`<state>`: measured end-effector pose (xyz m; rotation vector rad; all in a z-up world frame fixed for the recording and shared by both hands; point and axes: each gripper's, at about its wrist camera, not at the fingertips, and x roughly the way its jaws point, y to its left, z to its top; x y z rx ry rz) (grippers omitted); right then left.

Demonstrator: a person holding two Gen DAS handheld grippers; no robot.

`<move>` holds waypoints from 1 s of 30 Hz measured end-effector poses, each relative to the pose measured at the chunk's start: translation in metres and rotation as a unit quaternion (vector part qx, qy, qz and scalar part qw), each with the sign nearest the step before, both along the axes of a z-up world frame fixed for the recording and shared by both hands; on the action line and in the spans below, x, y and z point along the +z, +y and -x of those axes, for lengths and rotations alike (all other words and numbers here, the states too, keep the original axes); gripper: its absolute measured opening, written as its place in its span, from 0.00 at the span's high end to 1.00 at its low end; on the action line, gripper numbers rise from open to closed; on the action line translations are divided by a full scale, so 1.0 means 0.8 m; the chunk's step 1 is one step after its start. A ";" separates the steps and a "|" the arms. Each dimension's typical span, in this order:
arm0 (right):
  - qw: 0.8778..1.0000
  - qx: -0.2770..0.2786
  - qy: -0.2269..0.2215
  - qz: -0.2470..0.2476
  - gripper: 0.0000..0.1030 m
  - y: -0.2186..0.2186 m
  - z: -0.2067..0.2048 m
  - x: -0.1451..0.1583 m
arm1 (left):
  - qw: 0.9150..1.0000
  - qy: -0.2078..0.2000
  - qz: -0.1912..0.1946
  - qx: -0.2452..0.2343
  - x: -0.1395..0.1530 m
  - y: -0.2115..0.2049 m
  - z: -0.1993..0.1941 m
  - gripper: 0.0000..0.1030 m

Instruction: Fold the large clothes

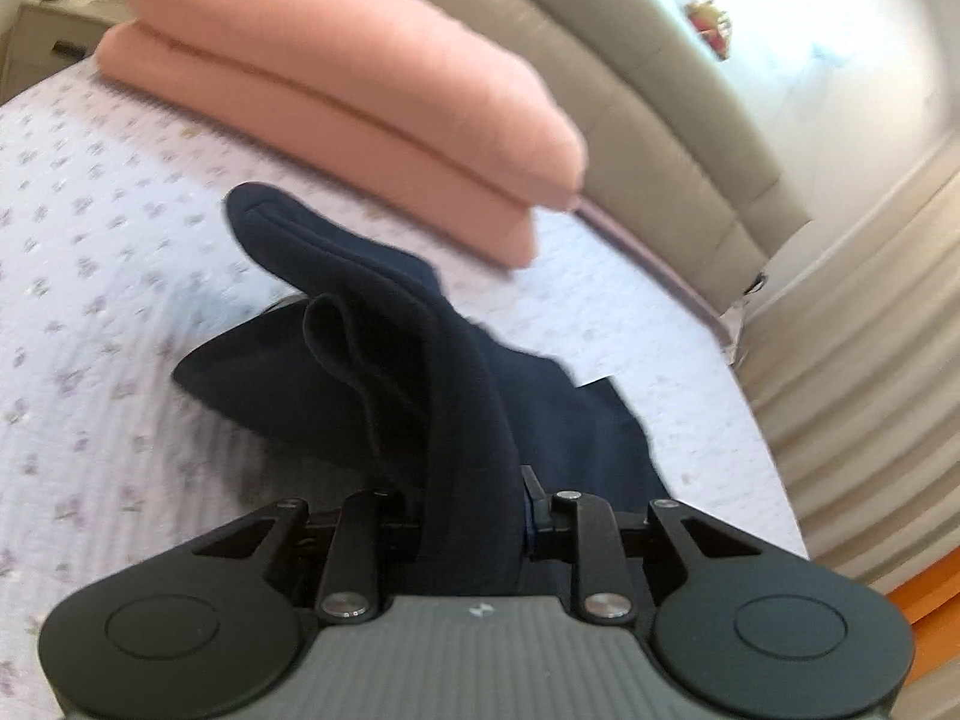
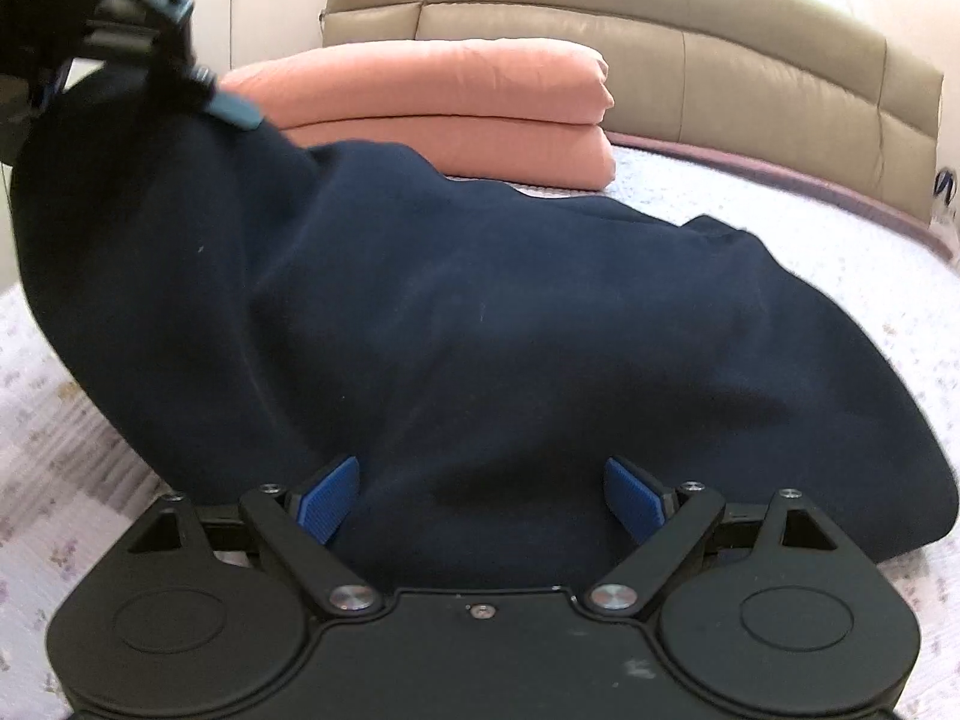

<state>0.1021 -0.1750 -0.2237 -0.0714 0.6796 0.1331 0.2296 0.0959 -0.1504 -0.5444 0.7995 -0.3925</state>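
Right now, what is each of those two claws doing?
Left gripper: closed on a fold of the navy garment.
Right gripper: open, blue pads either side of the garment, not pinching.

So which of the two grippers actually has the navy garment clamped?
The left gripper: its jaws are closed on a bunched fold of the navy garment, lifting it. The right gripper stands open, blue pads apart over the cloth.

Left claw (image 1: 468, 516) clamping navy garment (image 1: 420, 372), folded pink blanket (image 1: 360, 108) behind
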 end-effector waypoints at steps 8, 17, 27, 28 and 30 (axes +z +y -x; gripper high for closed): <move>0.999 0.017 0.002 -0.040 0.00 -0.017 -0.001 0.001 | 0.998 -0.051 0.030 -0.031 0.024 -0.095 0.011 0.74; 0.984 0.030 0.028 -0.174 0.01 -0.187 0.012 0.067 | 0.994 -0.072 -0.005 -0.088 0.013 -0.183 -0.008 0.73; 0.870 0.077 0.125 -0.471 0.00 -0.359 -0.187 0.058 | 0.968 -0.073 -0.076 -0.229 -0.040 -0.340 -0.015 0.43; 0.874 0.078 0.148 -0.457 0.00 -0.355 -0.206 0.049 | 0.965 -0.075 -0.083 -0.239 -0.046 -0.345 -0.011 0.43; 0.882 0.107 0.171 -0.426 0.00 -0.339 -0.230 0.038 | 0.965 -0.074 -0.080 -0.239 -0.050 -0.344 -0.007 0.42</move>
